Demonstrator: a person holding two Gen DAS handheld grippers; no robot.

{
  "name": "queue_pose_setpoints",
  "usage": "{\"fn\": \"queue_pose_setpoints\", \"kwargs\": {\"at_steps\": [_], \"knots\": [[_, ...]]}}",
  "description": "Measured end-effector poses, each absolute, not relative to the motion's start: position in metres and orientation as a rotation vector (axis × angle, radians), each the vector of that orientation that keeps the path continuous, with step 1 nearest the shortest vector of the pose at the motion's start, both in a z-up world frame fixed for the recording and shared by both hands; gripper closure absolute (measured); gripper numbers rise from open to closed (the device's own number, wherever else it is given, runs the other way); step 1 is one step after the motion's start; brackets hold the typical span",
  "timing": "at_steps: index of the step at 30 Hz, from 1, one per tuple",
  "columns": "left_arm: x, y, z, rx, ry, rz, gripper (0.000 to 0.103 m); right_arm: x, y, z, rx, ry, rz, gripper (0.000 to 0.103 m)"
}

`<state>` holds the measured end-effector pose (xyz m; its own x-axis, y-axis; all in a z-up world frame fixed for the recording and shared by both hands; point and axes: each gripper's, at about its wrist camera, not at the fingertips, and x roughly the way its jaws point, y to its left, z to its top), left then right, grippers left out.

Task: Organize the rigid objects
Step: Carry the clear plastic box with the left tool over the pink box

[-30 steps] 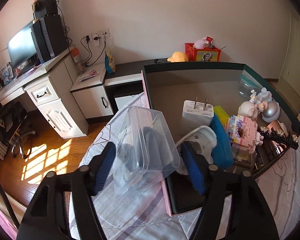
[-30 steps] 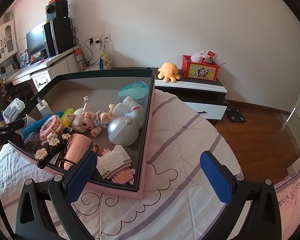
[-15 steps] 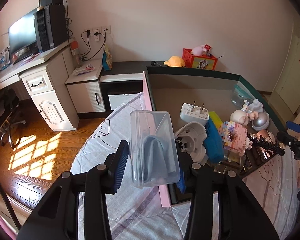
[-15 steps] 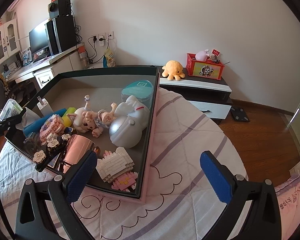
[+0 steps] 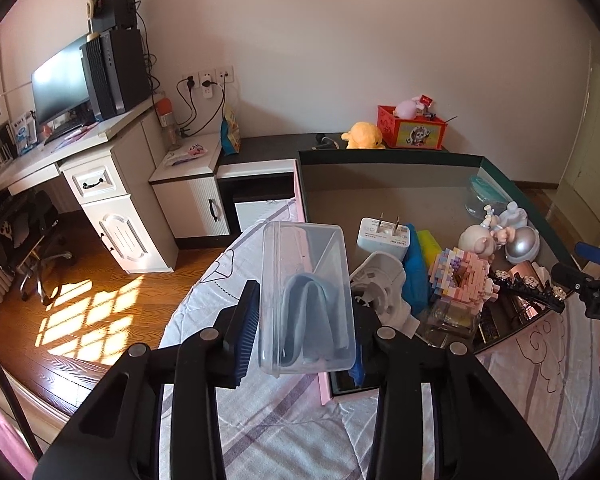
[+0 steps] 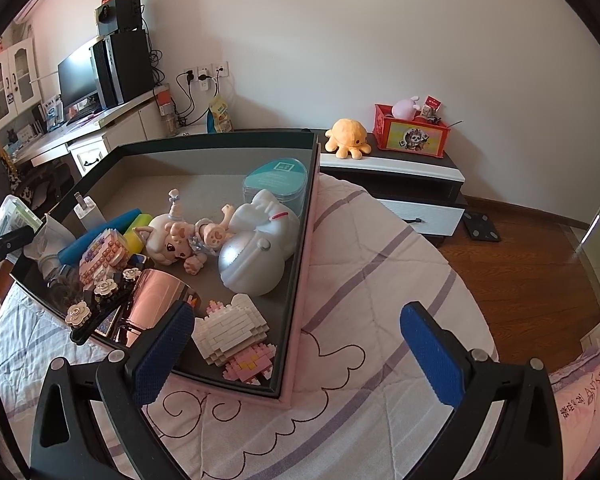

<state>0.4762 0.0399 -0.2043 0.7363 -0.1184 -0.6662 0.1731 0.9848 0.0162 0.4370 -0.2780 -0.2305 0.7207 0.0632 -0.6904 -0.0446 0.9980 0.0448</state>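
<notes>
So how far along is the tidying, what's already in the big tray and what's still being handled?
Done: the doll, silver-helmet figure, charger and block models already lie in the tray. In hand: the left gripper, whose jaws have just been closing, clamps the clear plastic box beside the tray. Left: setting that box inside. The right gripper is open and empty.

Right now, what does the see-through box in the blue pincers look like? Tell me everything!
The box is clear plastic, oblong with rounded corners and a rim around one end. Inside sits a folded light-blue cloth. The left tool has just been closing on it: its blue pads press the box's two long sides, holding it tilted in the air above the striped bedspread, beside the tray of toys.
</notes>
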Motion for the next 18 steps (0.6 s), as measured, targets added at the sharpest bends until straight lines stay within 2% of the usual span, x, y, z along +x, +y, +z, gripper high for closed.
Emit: {"fn": "queue_pose_setpoints", "kwargs": {"at_steps": [2, 9, 12, 13, 14, 15, 17, 18], "knots": [[0.472, 0.039, -0.198, 0.102, 0.702, -0.139, 0.069, 0.438, -0.279, -0.231, 0.033, 0.769, 0.063, 0.000], [0.463, 0.039, -0.185, 0.082, 0.681, -0.139, 0.070, 0.453, -0.291, -0.234, 0.068, 0.821, 0.047, 0.002], [0.461, 0.031, -0.179, 0.123, 0.662, -0.126, 0.070, 0.459, -0.294, -0.233, 0.046, 0.840, 0.021, 0.024], [0.460, 0.030, -0.177, 0.122, 0.658, -0.126, 0.070, 0.462, -0.294, -0.234, 0.039, 0.850, 0.021, 0.048], [0.460, 0.027, -0.174, 0.128, 0.654, -0.127, 0.070, 0.464, -0.295, -0.237, 0.037, 0.866, 0.023, 0.059], [0.459, 0.027, -0.172, 0.130, 0.650, -0.127, 0.070, 0.466, -0.294, -0.238, 0.048, 0.880, 0.054, 0.062], [0.457, 0.025, -0.169, 0.138, 0.645, -0.133, 0.070, 0.467, -0.289, -0.240, 0.035, 0.890, 0.089, 0.079], [0.456, 0.024, -0.167, 0.137, 0.639, -0.134, 0.070, 0.467, -0.285, -0.240, 0.018, 0.894, 0.100, 0.084]]}}
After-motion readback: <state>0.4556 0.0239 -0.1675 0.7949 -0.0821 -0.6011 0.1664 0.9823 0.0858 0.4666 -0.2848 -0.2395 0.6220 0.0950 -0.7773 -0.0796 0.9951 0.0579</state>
